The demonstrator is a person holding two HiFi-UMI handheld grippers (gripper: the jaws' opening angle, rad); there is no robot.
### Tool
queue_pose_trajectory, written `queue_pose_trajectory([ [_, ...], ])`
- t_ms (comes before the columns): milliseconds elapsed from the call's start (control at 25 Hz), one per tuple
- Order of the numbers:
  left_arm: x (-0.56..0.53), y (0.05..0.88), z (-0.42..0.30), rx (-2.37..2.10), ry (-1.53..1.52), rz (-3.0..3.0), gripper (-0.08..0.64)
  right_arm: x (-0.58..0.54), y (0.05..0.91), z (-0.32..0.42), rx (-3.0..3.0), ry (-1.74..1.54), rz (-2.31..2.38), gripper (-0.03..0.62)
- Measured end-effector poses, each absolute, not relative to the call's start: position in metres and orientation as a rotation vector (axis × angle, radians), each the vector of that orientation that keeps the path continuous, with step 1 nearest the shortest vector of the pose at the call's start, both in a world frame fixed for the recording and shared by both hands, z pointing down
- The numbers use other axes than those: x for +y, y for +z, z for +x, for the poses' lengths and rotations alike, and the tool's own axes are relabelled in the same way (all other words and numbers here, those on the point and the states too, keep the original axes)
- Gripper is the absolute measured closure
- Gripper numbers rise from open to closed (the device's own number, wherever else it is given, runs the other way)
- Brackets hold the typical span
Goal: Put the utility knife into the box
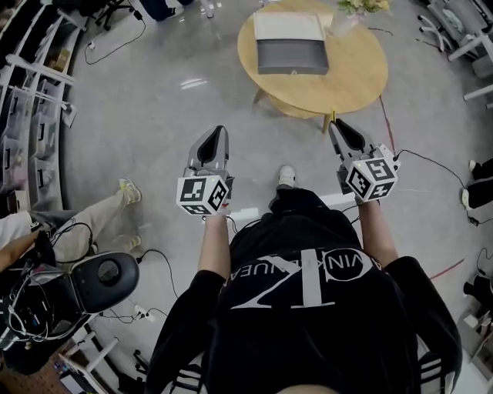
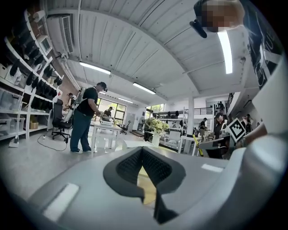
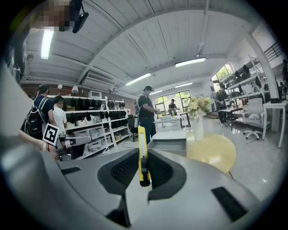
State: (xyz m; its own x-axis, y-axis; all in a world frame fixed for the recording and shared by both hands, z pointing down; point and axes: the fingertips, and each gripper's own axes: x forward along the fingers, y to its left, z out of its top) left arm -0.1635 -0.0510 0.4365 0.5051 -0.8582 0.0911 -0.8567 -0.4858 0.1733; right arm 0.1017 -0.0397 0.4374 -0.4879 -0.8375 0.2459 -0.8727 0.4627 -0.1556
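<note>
An open grey box (image 1: pixel 293 55) sits on a round wooden table (image 1: pixel 354 77), with its pale lid (image 1: pixel 289 26) lying just behind it. I stand a step short of the table and hold both grippers up at waist height. My right gripper (image 1: pixel 339 127) is shut on a yellow utility knife (image 1: pixel 333 117), which sticks up past the jaw tips. In the right gripper view the knife (image 3: pixel 142 155) stands upright between the jaws, with the box (image 3: pixel 168 143) and table (image 3: pixel 211 150) ahead. My left gripper (image 1: pixel 216 135) is shut with nothing in it (image 2: pixel 143 152).
A vase of flowers (image 1: pixel 350 11) stands on the table beside the box. Shelving (image 1: pixel 31 100) lines the left wall. A seated person's legs (image 1: pixel 108 212) and a black stool (image 1: pixel 104 273) are at my left. Cables trail across the floor (image 1: pixel 431 158).
</note>
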Motion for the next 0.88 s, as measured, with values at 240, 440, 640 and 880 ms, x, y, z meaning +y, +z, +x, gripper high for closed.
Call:
queue_pose_trajectory([
  [240, -0.096, 0.439, -0.150, -1.472, -0.011, 2.528, 0.549, -0.088, 0.440, 0.113, -2.572, 0.408, 1.482, 0.524],
  [440, -0.121, 0.451, -0.141, -1.469, 0.018, 2.501, 0.549, -0.117, 0.450, 0.117, -2.574, 0.443, 1.457, 0.524],
  [640, -0.147, 0.448, -0.133, -1.480, 0.020, 2.496, 0.549, -0.144, 0.453, 0.121, -2.587, 0.453, 1.420, 0.525],
  [880, -0.176, 0.442, -0.128, -1.505, 0.002, 2.496, 0.549, -0.177, 0.452, 0.120, -2.620, 0.442, 1.365, 0.523],
])
